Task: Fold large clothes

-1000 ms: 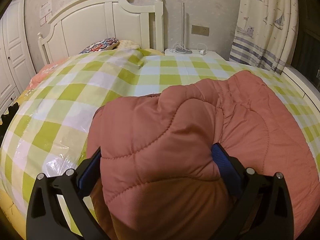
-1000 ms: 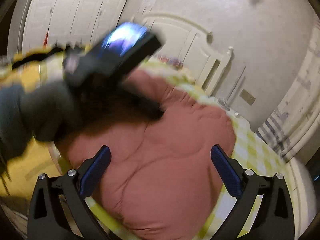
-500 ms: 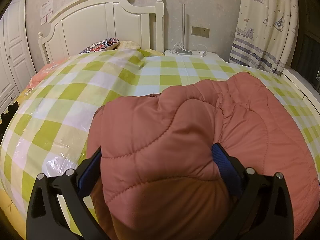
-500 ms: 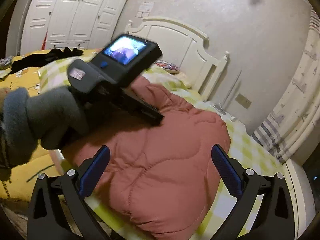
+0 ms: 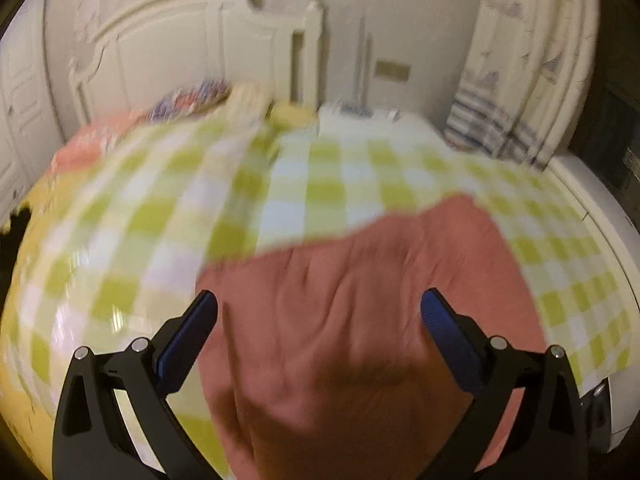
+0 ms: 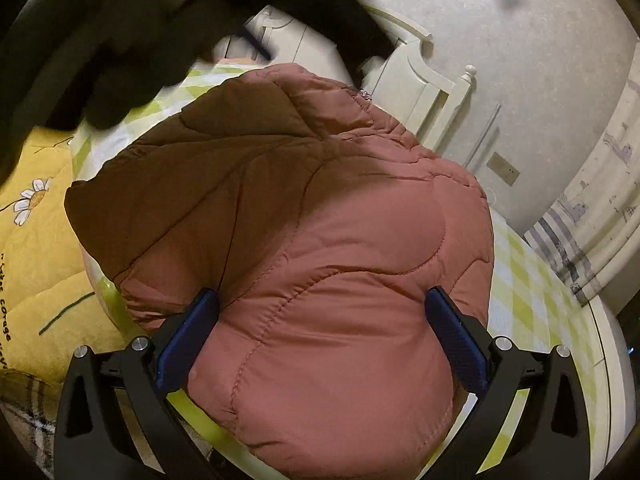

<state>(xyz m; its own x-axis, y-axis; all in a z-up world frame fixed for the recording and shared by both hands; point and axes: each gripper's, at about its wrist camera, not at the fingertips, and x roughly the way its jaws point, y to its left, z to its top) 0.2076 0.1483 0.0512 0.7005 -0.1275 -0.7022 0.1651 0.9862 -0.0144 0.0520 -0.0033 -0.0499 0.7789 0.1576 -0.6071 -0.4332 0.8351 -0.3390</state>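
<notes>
A puffy quilted salmon-pink jacket [image 6: 340,240] lies on the green-and-white checked bed cover [image 5: 312,184]. In the blurred left wrist view the jacket [image 5: 360,300] lies below and between the fingers. My left gripper [image 5: 319,312] is open and raised above it, holding nothing. My right gripper [image 6: 320,312] is open, its blue pads on either side of a bulge of the jacket at its near edge. The left hand in a dark glove and its gripper [image 6: 100,40] show as a dark shape at the top left of the right wrist view.
A white headboard [image 5: 192,56] stands at the far end, with a pillow [image 5: 188,100] below it. A curtain [image 5: 532,60] hangs at the right. A yellow daisy-print quilt [image 6: 36,240] lies left of the jacket. The bed's white edge [image 6: 604,344] runs along the right.
My left gripper has lifted up and back off the jacket, which now lies flatter below it. My right gripper has moved in over the jacket's near edge.
</notes>
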